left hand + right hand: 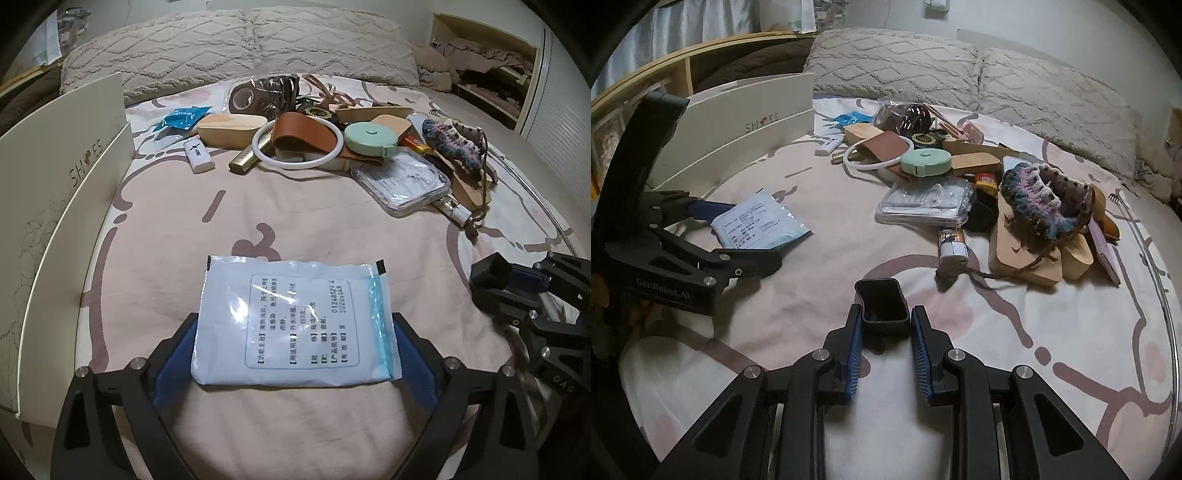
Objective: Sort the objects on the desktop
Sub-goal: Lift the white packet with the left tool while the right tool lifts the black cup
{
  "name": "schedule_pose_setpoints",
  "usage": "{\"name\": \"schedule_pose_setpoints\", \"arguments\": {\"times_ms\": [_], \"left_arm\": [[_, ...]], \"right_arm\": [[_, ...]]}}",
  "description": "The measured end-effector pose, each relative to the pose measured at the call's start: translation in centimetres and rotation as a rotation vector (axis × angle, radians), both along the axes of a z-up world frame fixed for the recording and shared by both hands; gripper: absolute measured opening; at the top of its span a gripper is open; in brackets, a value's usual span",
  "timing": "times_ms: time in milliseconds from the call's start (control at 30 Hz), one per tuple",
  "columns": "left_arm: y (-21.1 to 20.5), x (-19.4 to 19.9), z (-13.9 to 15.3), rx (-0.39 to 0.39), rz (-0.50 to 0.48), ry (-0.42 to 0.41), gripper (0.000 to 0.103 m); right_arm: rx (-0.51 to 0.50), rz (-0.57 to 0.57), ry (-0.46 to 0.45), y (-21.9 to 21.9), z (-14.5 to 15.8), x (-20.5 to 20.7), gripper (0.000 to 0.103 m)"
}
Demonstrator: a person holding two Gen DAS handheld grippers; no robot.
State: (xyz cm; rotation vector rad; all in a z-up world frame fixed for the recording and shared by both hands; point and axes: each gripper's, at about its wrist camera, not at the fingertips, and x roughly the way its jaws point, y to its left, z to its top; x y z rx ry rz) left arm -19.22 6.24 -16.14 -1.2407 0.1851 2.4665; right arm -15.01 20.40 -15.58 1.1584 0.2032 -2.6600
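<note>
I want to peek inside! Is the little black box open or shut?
Open. The little black box has no lid on and its dark hollow faces up; the right claw grips its sides.

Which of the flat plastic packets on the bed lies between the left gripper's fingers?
The white sachet with printed text and a blue seal strip. It lies apart from the pile, between the left gripper's fingers; the blue packet and clear packet sit in the clutter.

- Left wrist view: low over the bed (295, 229), facing the pillows (236, 48).
- Right wrist view: beside it, angled leftward; both share the clutter pile (945, 177).
</note>
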Motion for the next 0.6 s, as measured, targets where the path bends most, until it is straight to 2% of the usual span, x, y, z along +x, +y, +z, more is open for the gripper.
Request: {"name": "schedule_pose_setpoints", "arguments": {"times_ms": [200,467,567,600], "left_arm": [[0.3,-0.2,-0.1,-0.018,0.012,-0.003,0.103],[0.6,-1.0,-0.2,-0.017,0.024,-0.024,0.103],[0.6,-0.7,-0.1,-0.017,0.032,-0.005,0.098],[0.5,-0.6,0.0,-0.015,0.034,0.001,0.093]], "right_arm": [[0.017,0.000,-0.001,-0.4,0.0,-0.1,0.026],[0.015,0.003,-0.003,-0.3,0.0,-0.2,0.026],[0.024,0.003,0.005,-0.4,0.0,-0.1,0.026],[0.025,0.003,0.008,-0.4,0.0,-0.1,0.026]]}}
